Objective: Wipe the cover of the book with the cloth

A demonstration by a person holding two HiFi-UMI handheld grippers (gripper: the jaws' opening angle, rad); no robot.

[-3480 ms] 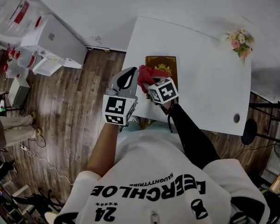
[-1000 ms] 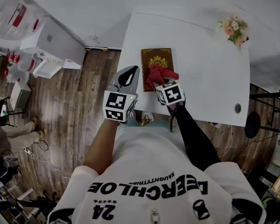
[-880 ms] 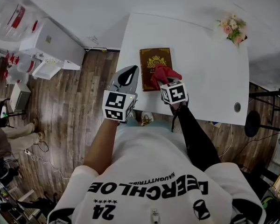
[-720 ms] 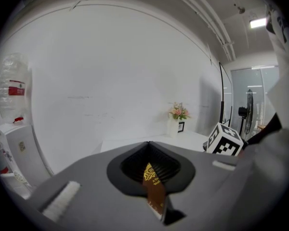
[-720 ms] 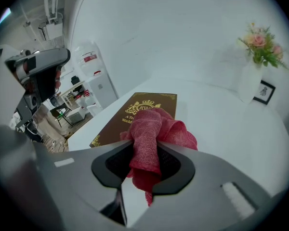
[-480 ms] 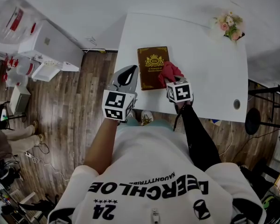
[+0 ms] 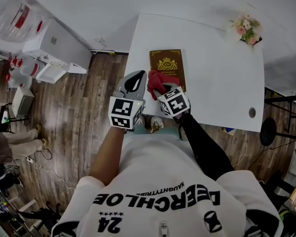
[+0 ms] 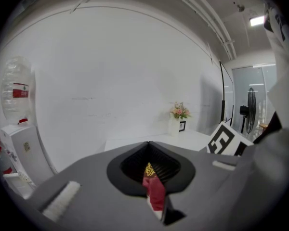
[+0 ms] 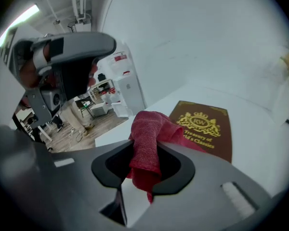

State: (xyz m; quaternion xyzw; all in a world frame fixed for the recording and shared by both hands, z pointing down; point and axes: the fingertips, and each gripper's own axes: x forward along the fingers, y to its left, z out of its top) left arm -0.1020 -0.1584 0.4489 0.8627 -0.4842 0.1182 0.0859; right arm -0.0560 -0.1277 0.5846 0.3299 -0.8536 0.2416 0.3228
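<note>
A brown book [image 7: 167,65] with a gold crest lies flat near the left side of the white table [image 7: 217,78]. My right gripper [image 7: 157,86] is shut on a red cloth [image 7: 155,80], which rests on the book's near left corner. In the right gripper view the cloth [image 9: 151,141] bunches up between the jaws, and the book [image 9: 203,127] stretches away beyond it. My left gripper [image 7: 136,76] hovers shut and empty at the table's left edge, just left of the cloth. Through its jaws the left gripper view shows a strip of the cloth [image 8: 155,193].
A small vase of pink flowers [image 7: 245,27] stands at the table's far right corner. The table has a cable hole [image 7: 252,112] near its right edge. A white cabinet [image 7: 56,41] stands on the wooden floor [image 7: 89,107] to the left.
My right gripper has dragged the red cloth from the book's right side back across the cover to its near left corner. The left gripper has stayed where it was.
</note>
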